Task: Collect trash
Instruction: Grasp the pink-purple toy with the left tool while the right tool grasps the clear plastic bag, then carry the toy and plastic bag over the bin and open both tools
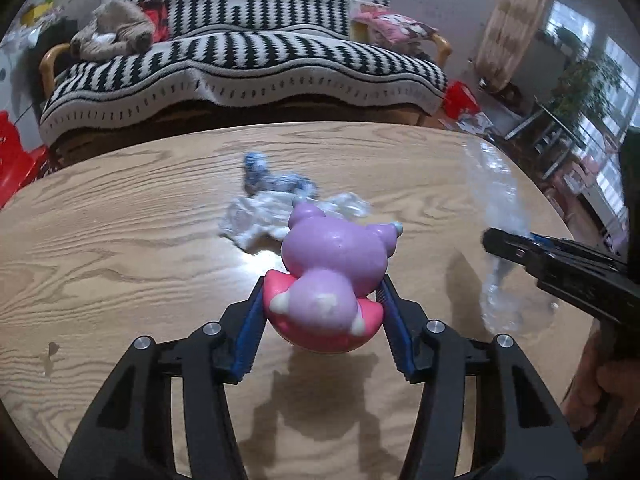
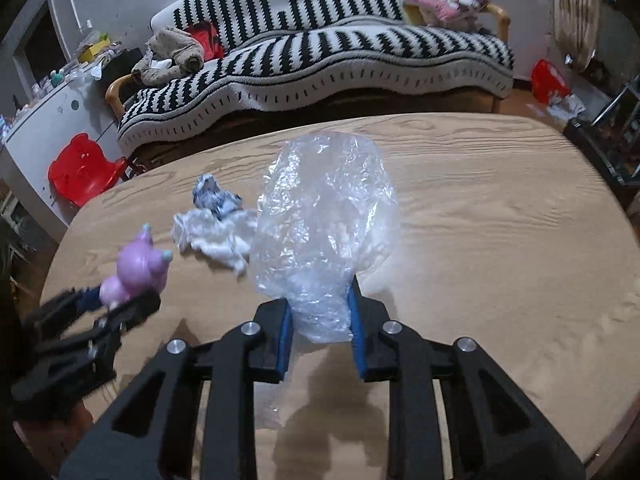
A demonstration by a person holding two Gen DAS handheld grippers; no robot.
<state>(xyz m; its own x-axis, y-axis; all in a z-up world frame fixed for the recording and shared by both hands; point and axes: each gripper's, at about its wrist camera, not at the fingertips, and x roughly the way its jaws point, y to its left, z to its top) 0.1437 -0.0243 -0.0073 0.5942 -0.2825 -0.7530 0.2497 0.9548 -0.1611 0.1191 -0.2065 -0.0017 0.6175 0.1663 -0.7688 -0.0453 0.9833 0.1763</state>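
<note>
My left gripper [image 1: 322, 316] is shut on a purple and pink toy figure [image 1: 336, 268], held a little above the wooden table [image 1: 120, 260]. The same toy [image 2: 136, 268] shows at the left of the right wrist view, in the left gripper [image 2: 120, 304]. My right gripper [image 2: 320, 316] is shut on the lower end of a clear plastic bag [image 2: 324, 216], which stands up between the blue pads. That bag [image 1: 496, 208] also hangs from the right gripper [image 1: 508, 244] in the left wrist view. A crumpled white tissue [image 1: 256, 220] and a blue-white wrapper [image 1: 264, 178] lie on the table.
A sofa with a black and white striped blanket [image 1: 240, 60] stands behind the table, with a plush toy [image 1: 112, 34] on it. A red child's chair [image 2: 84, 168] is on the floor at the left. A person's hand [image 1: 600, 396] holds the right gripper's handle.
</note>
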